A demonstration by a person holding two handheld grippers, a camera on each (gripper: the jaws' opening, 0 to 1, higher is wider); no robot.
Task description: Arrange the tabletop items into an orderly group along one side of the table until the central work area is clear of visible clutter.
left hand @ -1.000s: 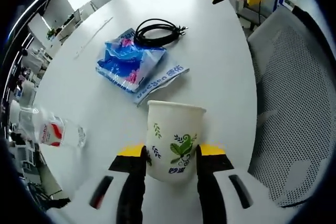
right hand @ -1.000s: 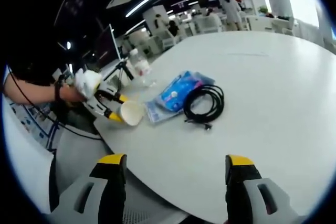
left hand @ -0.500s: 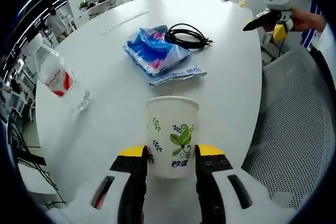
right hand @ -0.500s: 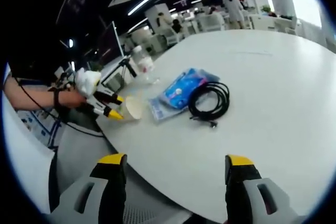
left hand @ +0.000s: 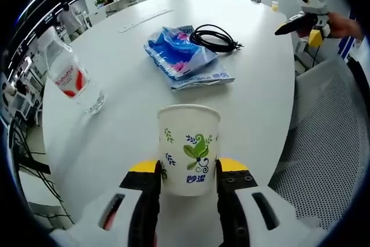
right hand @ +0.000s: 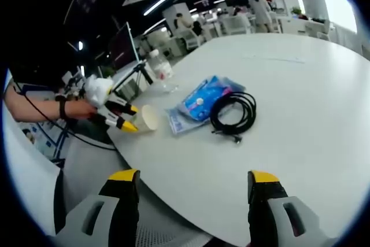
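Two claws unchanged: left claw still pinching paper cup, right claw spread, seemingly stationary.

The left gripper has its two yellow-tipped jaws pressed against either side of a paper cup (a person's hand holds it from behind), while the right gripper hangs with jaws spread wide, nothing between them.
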